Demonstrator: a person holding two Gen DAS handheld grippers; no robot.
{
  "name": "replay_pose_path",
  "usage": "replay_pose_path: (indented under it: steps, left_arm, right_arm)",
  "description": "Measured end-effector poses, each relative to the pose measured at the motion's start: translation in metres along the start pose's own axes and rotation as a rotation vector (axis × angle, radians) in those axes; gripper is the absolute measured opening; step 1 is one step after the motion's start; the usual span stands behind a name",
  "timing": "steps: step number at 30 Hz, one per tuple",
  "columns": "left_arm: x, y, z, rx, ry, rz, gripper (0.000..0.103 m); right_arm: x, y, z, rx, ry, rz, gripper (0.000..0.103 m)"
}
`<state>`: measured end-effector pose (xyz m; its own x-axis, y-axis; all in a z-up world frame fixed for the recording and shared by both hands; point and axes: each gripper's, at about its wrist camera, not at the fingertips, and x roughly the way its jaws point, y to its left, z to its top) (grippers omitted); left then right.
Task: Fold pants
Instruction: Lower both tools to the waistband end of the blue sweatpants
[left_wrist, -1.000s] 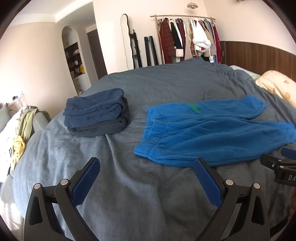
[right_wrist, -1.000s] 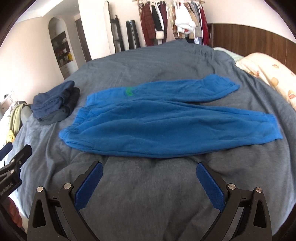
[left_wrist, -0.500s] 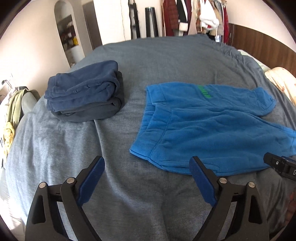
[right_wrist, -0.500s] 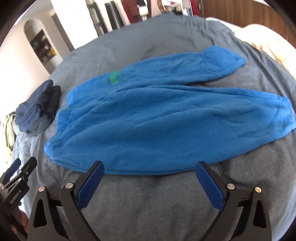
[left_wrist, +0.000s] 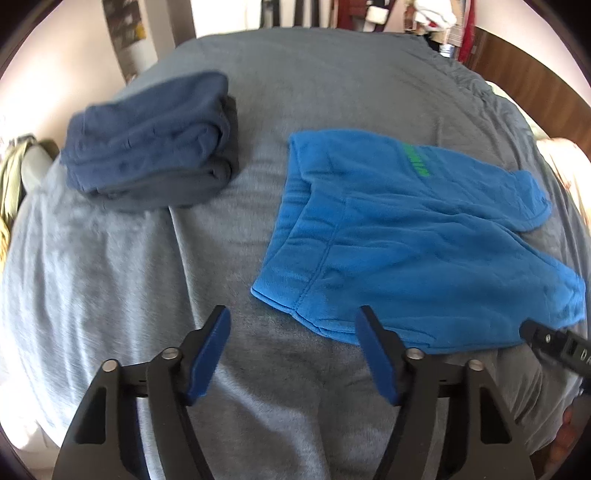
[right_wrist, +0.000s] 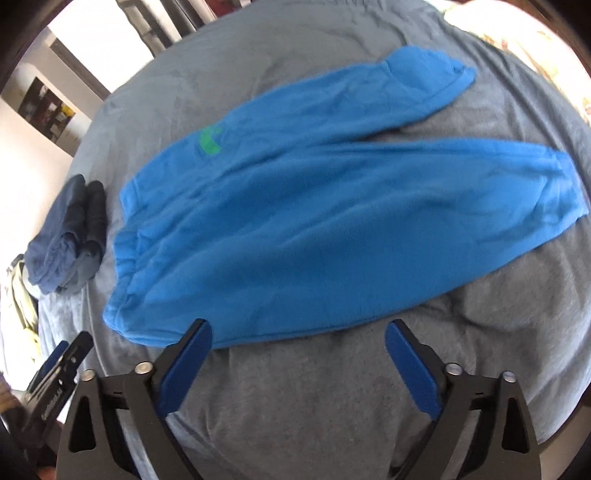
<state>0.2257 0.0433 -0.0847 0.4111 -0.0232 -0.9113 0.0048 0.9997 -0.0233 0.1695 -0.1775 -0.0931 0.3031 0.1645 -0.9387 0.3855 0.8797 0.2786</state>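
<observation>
Bright blue sweatpants with a green logo lie spread flat on the grey bed cover, waistband to the left, both legs running right. In the left wrist view the waistband end shows. My left gripper is open and empty, just above the near corner of the waistband. My right gripper is open and empty, at the near edge of the lower leg, its left finger overlapping the hem edge. Each gripper shows at the edge of the other's view.
A folded stack of dark blue and grey pants lies left of the sweatpants, also seen in the right wrist view. The grey bed cover spreads all around. A pillow and wooden headboard stand at the right.
Both grippers have moved forward and down toward the sweatpants; the pants now fill more of each view. The left gripper's jaws have narrowed somewhat. Nothing is grasped.
</observation>
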Motion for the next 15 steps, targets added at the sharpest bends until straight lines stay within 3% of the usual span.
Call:
replay_pose_path:
  steps: [5,9,15]
  left_arm:
    - [0.028,-0.003,-0.001,-0.049,0.077,-0.02,0.052]
    - [0.045,-0.005,-0.004,-0.075,0.12,-0.01,0.051]
    - [0.059,-0.006,-0.004,-0.098,0.122,0.02,0.051]
  right_arm:
    - [0.014,-0.016,0.003,0.084,0.02,-0.02,0.087]
    - [0.026,-0.025,0.002,0.139,0.034,-0.026,0.081]
    - [0.045,-0.036,0.003,0.214,0.054,-0.021,0.073]
